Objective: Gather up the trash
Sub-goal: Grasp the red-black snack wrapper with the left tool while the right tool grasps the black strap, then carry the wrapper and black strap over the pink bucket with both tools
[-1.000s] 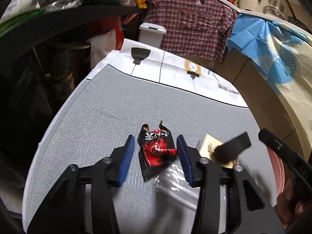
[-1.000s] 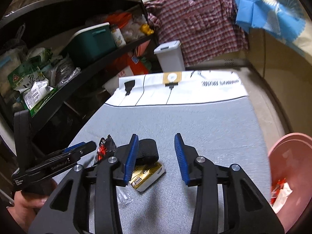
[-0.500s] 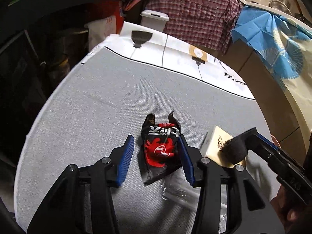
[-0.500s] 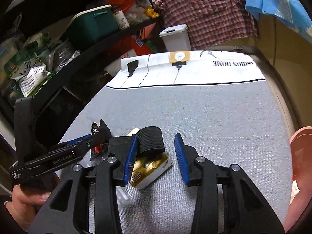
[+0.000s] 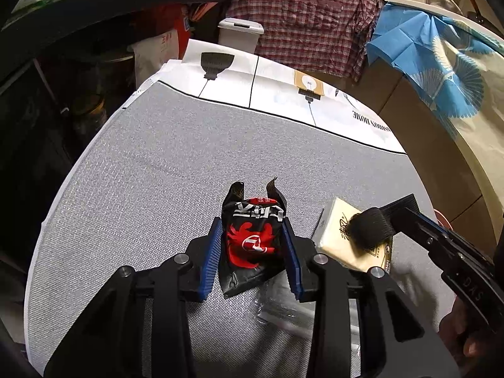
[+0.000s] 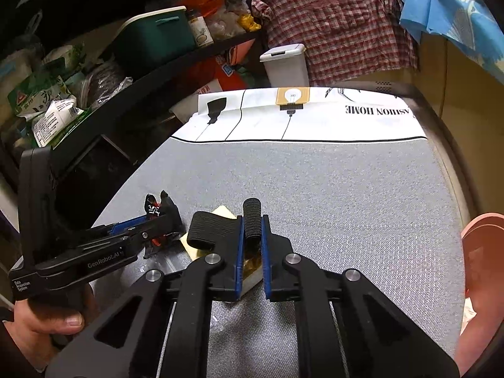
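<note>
I count two grippers: the left gripper and the right gripper. On the tabletop I make out one black-and-red snack wrapper, one cream and gold packet, one black elastic band and one crumpled piece of clear plastic film. At my right edge there is one pink bowl. Behind the tabletop I count one white lidded bin, one plaid shirt and one blue cloth.
</note>
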`<state>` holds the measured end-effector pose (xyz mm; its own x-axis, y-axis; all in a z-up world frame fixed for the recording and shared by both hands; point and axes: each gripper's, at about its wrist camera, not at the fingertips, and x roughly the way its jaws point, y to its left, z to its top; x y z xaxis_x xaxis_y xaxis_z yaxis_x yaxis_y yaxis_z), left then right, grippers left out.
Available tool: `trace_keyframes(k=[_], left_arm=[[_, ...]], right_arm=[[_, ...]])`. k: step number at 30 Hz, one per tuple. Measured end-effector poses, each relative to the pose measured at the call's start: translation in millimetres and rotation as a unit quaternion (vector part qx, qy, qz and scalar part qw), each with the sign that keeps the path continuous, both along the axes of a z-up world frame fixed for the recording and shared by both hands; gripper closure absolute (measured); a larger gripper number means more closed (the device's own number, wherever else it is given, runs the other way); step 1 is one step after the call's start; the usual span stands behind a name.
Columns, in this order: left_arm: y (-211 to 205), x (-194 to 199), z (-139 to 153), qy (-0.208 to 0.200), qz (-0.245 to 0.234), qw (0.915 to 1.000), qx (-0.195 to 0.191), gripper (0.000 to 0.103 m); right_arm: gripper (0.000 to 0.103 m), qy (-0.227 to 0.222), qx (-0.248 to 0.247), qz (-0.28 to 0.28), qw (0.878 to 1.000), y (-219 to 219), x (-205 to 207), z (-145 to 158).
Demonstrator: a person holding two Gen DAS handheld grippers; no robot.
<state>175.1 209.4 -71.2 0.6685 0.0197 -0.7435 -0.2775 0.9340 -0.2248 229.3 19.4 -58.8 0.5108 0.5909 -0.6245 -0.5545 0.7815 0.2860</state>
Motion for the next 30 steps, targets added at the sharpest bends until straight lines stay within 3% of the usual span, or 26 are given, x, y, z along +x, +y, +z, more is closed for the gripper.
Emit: trace_keyframes(k=[13,30], left_arm=[[-5.7,-14.4,22.8,-0.027,-0.005,0.9995,0.016,0.067],[-28.3,-60.9,63.4,-0.07,-0.021,0.9969,0.03,0.067]], right_arm=[[0.094,-0.029,-0.002,-0.006,1.0,-10.9,-14.3,16.1],[0.094,-0.073,-0.001,-0.022,0.997,-34.6,-54.7,50.1]])
